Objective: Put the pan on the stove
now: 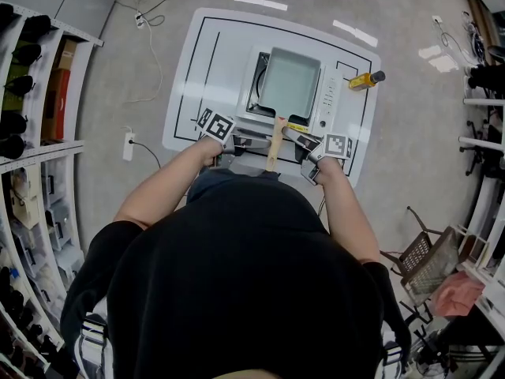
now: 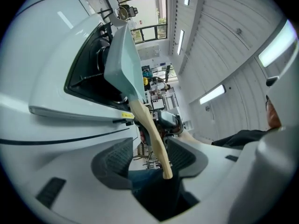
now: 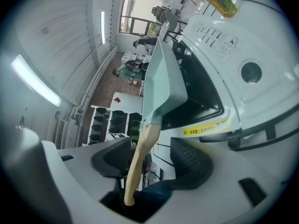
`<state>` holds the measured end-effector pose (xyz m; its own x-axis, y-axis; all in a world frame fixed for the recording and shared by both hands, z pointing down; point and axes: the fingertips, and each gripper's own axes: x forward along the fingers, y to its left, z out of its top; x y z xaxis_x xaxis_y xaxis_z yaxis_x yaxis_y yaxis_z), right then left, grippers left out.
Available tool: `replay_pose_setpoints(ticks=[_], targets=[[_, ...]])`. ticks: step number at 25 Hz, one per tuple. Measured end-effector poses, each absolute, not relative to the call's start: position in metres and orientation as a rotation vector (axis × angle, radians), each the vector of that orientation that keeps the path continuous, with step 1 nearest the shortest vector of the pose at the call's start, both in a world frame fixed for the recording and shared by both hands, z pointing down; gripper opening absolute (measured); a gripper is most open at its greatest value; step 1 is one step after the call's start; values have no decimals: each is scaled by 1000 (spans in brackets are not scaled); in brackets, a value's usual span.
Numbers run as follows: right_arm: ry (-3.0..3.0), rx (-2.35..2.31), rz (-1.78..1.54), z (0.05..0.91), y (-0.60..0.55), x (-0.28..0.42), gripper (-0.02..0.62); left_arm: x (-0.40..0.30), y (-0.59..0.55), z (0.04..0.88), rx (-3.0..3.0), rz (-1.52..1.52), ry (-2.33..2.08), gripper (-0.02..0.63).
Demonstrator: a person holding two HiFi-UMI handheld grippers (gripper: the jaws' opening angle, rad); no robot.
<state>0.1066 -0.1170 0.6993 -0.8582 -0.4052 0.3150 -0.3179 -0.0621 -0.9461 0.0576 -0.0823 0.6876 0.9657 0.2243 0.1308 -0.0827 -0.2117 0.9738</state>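
Cookware is counted as one square, pale green pan [image 1: 289,81], set flat on top of the single white stove [image 1: 327,101], with its one wooden handle [image 1: 275,142] reaching off the stove's near edge toward the person. Two grippers are seen, one at each side of that handle just off the stove's near edge. The left gripper [image 2: 152,148] is spread wide with the handle passing between its jaws and no pad pressed on it. The right gripper [image 3: 150,157] is likewise spread wide around the handle, and nothing is clamped. One yellow bottle [image 1: 364,80] is seen lying just right of the stove in the head view, on the one white table [image 1: 197,69] by which the stove is carried. The burner is hidden under the pan, the table edge nearest the stove's front is covered by the person's dark torso, and the bottle's label cannot be read.
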Motion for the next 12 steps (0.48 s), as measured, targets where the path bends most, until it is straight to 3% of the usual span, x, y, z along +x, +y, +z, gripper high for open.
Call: replay_pose_setpoints(ticks=[12], targets=[[2181, -987, -1990, 687, -113, 128, 255, 43, -92, 672, 1857, 275, 40, 232]])
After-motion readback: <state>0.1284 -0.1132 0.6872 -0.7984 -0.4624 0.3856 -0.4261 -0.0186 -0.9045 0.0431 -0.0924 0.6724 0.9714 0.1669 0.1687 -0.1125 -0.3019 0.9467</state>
